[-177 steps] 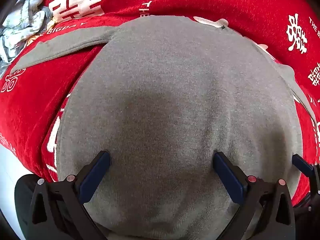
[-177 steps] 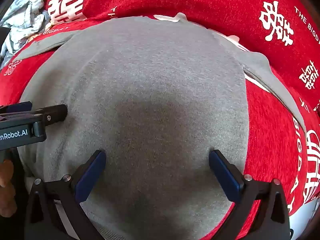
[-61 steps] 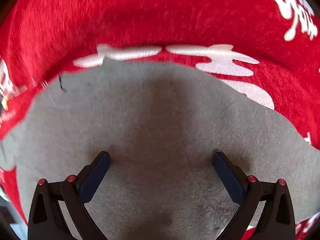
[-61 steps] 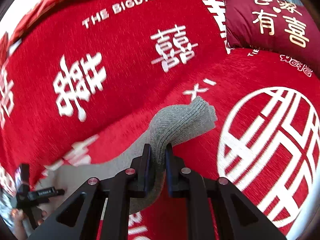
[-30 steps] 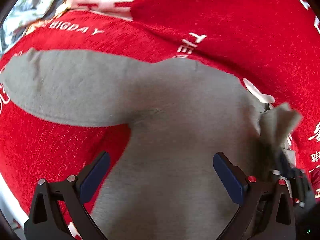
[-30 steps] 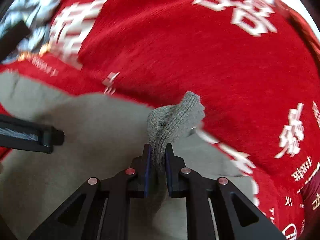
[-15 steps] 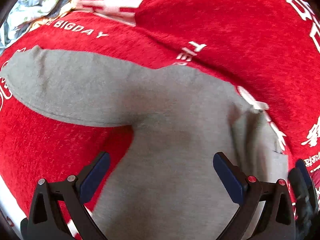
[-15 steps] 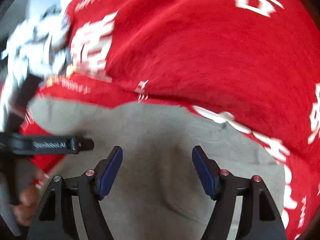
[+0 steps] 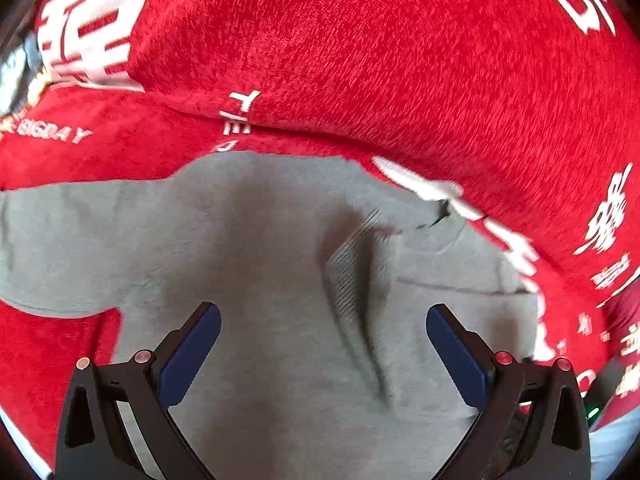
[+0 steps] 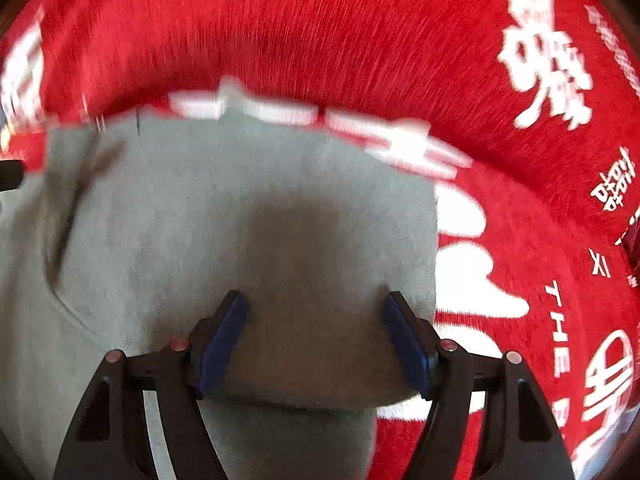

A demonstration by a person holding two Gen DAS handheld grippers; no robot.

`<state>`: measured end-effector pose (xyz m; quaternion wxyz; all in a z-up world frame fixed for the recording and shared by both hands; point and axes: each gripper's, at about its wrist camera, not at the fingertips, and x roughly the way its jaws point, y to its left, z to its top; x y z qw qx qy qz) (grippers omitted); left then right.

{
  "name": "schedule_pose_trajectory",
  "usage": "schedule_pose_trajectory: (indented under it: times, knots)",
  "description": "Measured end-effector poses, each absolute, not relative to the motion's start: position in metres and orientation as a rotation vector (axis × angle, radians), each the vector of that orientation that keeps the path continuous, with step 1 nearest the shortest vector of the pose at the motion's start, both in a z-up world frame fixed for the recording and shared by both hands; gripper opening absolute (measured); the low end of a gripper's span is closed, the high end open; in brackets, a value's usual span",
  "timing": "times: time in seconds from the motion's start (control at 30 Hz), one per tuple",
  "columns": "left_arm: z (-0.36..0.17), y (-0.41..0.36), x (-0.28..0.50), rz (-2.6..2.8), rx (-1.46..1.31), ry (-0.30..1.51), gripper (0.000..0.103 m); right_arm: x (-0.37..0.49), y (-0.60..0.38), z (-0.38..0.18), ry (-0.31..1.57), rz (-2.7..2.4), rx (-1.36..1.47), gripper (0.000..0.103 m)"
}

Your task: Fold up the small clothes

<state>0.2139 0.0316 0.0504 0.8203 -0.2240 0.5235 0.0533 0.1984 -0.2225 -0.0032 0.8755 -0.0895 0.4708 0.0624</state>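
Note:
A small grey knit sweater point(image 9: 260, 264) lies flat on a red cloth with white lettering point(image 9: 400, 60). One sleeve point(image 9: 60, 240) stretches out to the left. The other sleeve, with its ribbed cuff point(image 9: 352, 272), is folded across the body. My left gripper point(image 9: 322, 344) hovers open over the sweater's body, nothing between its blue pads. In the right wrist view the sweater point(image 10: 180, 220) fills the left and middle. My right gripper point(image 10: 316, 340) stands open just above its right part, close to the garment's right edge, and holds nothing.
The red cloth point(image 10: 520, 240) covers the whole surface around the sweater. A patterned pale cloth point(image 9: 16, 68) shows at the far left edge. A dark part of the other tool point(image 10: 10, 174) pokes in at the left edge of the right wrist view.
My right gripper opened and let go of the ribbed cuff, which now lies folded over the sweater's body. Both grippers have shifted sideways across the garment.

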Motion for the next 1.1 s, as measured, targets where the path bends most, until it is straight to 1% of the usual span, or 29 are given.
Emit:
schedule_pose_trajectory:
  times: [0.13,0.17,0.2,0.23,0.27,0.33,0.43,0.5,0.6,0.73,0.8,0.83,0.93,1.1]
  knots:
    - [0.041,0.008,0.231,0.148,-0.387,1.145,0.103,0.194,-0.226,-0.005,0.949,0.129,-0.152,0.076]
    - [0.036,0.002,0.236,0.168,-0.355,1.157,0.092,0.193,-0.225,-0.005,0.944,0.127,-0.156,0.076]
    - [0.031,0.0,0.238,0.185,-0.334,1.167,0.075,0.194,-0.226,-0.005,0.94,0.125,-0.157,0.076]
    - [0.025,0.001,0.239,0.201,-0.327,1.195,0.043,0.193,-0.225,-0.005,0.937,0.124,-0.157,0.076]
    - [0.017,0.007,0.238,0.204,-0.365,1.231,0.034,0.192,-0.225,-0.005,0.934,0.123,-0.158,0.076]
    - [0.012,0.029,0.223,0.258,-0.471,1.211,0.034,0.192,-0.224,-0.003,0.929,0.121,-0.162,0.076]
    - [0.024,0.061,0.19,0.437,-0.462,1.147,0.034,0.197,-0.227,-0.002,0.925,0.122,-0.158,0.076]
    - [0.028,0.085,0.166,0.496,-0.518,1.111,0.034,0.197,-0.228,-0.003,0.923,0.124,-0.154,0.076]
    - [0.024,0.114,0.142,0.509,-0.605,1.122,0.034,0.198,-0.228,-0.003,0.921,0.122,-0.157,0.076]
    - [0.024,0.114,0.145,0.446,-0.686,1.136,0.035,0.198,-0.228,-0.003,0.921,0.121,-0.16,0.077]
    - [0.026,0.097,0.158,0.355,-0.674,1.145,0.07,0.198,-0.228,-0.003,0.92,0.12,-0.159,0.076]
    - [0.027,0.086,0.168,0.33,-0.635,1.148,0.094,0.198,-0.227,-0.003,0.919,0.12,-0.16,0.076]
    - [0.035,0.067,0.192,0.308,-0.498,1.107,0.095,0.198,-0.228,-0.004,0.916,0.121,-0.159,0.077]
    - [0.031,0.054,0.222,0.2,-0.373,1.162,0.095,0.198,-0.225,-0.004,0.91,0.11,-0.178,0.077]
